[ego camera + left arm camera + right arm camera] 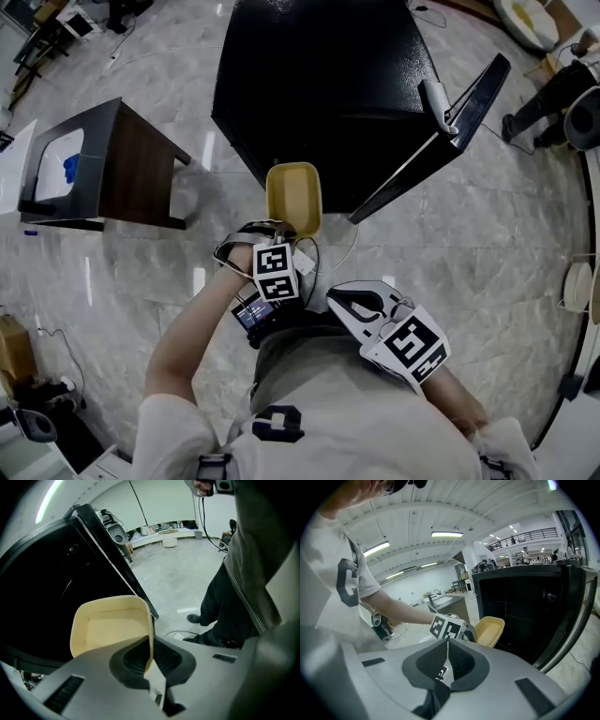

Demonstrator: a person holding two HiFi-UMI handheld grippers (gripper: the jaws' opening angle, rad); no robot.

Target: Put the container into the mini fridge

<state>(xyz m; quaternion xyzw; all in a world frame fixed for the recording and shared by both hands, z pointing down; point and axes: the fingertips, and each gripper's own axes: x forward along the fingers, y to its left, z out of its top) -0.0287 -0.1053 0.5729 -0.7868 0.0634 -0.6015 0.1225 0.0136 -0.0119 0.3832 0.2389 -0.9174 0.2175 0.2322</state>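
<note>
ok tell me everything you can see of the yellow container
The container is a pale yellow, shallow tub with rounded corners. It looks like plastic, and it is open-topped and empty. The left gripper is shut on one side wall and holds it in the air, somewhat tilted, just in front of the open black fridge. Nothing else touches it.

I read container (pixel 293 197) as pale yellow, plain, no pattern. Mini fridge (pixel 319 84) glossy black, interior dark too; door handle (pixel 437 101) silver-grey. Left hand-held gripper (pixel 151 654): light grey shell, dark ribbed pads (pixel 168 656), cube (pixel 275 272) in black-and-white square markers. Right hand-held gripper (pixel 447 645): same grey, same marker pattern. Floor (pixel 487 244) pale grey marble, faint veining. Desk (pixel 141 169) dark brown, with white patch and blue blot on top. Shirt (pixel 187 431) white, dark print.
</note>
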